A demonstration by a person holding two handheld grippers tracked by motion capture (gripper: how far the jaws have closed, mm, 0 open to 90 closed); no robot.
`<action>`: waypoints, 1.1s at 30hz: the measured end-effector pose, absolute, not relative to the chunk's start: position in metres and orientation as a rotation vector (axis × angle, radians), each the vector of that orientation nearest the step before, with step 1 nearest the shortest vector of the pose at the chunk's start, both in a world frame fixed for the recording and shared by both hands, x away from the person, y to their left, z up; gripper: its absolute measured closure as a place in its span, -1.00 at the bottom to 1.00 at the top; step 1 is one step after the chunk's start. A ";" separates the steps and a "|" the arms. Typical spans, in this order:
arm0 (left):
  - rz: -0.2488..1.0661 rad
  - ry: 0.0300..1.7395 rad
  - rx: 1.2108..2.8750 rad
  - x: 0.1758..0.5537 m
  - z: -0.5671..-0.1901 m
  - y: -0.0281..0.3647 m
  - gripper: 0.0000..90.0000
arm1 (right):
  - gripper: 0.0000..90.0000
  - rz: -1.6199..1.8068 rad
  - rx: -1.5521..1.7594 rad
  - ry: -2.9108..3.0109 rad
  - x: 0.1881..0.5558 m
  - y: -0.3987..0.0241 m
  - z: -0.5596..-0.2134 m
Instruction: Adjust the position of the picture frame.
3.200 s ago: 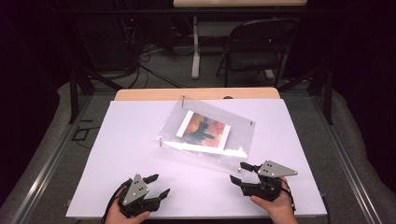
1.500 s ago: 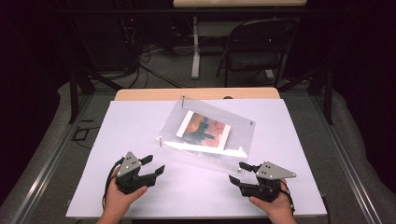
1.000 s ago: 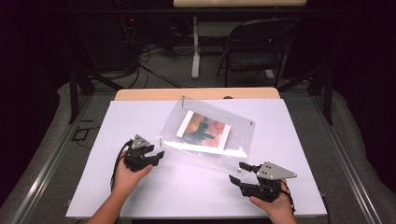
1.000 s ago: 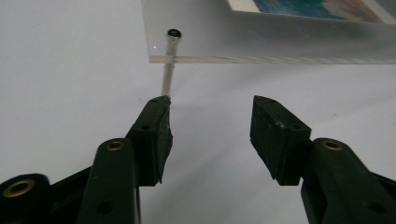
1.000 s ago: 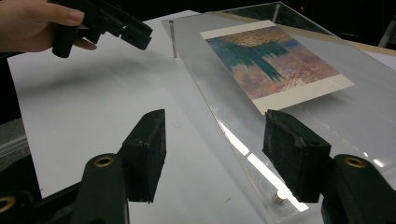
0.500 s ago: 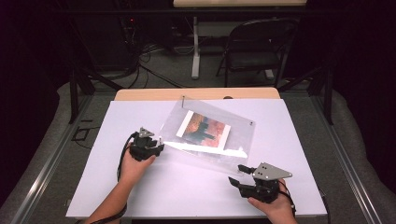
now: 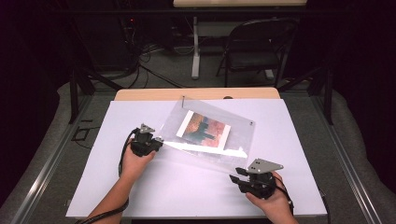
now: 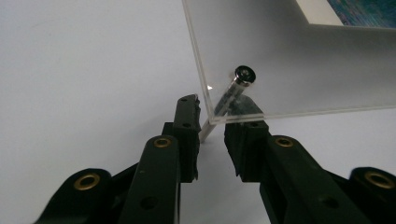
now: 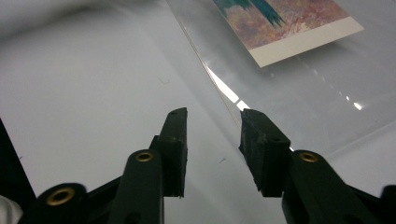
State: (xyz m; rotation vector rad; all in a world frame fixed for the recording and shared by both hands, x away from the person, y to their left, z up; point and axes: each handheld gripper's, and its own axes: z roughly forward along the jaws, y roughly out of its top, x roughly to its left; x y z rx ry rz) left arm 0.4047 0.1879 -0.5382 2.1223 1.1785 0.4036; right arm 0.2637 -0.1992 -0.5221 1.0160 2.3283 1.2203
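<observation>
A clear acrylic picture frame (image 7: 236, 140) lies askew on the white table (image 7: 187, 191), holding a reddish print with teal shapes (image 7: 204, 129). My left gripper (image 7: 158, 140) is at the frame's left corner. In the left gripper view its jaws (image 8: 214, 116) have just been closing and stand narrowly apart on either side of the lower end of a metal standoff pin (image 8: 236, 84) under that corner (image 8: 210, 112); a gap still shows beside the pads. My right gripper (image 7: 236, 173) rests near the frame's front edge (image 9: 219, 88). Its jaws (image 9: 215, 114) have just been closing too, with nothing between them.
Another standoff pin (image 7: 183, 98) rises at the frame's far corner. A wooden strip (image 7: 196, 93) runs behind the white surface. Beyond it stand a folding chair (image 7: 259, 46) and a table leg (image 7: 195, 51), with cables (image 7: 154, 70) on the floor.
My left hand has moved forward from the table's front edge to the frame's left corner, and its jaws have narrowed. The right gripper stayed in place; its jaws look narrower.
</observation>
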 end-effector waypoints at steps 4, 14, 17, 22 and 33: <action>0.398 1.153 2.150 0.408 -0.539 0.185 0.73 | 0.49 1.115 0.983 2.373 0.271 -0.189 -0.522; 0.414 1.109 2.194 0.412 -0.540 0.181 0.82 | 0.51 1.031 1.000 2.428 0.293 -0.168 -0.524; 0.409 1.098 2.199 0.413 -0.540 0.182 0.82 | 0.50 1.020 1.005 2.436 0.298 -0.166 -0.524; 0.432 1.070 2.222 0.412 -0.540 0.182 0.84 | 0.64 1.042 1.046 2.464 0.307 -0.162 -0.525; 0.409 1.045 2.233 0.405 -0.539 0.181 0.85 | 1.00 1.036 1.093 2.549 0.313 -0.157 -0.536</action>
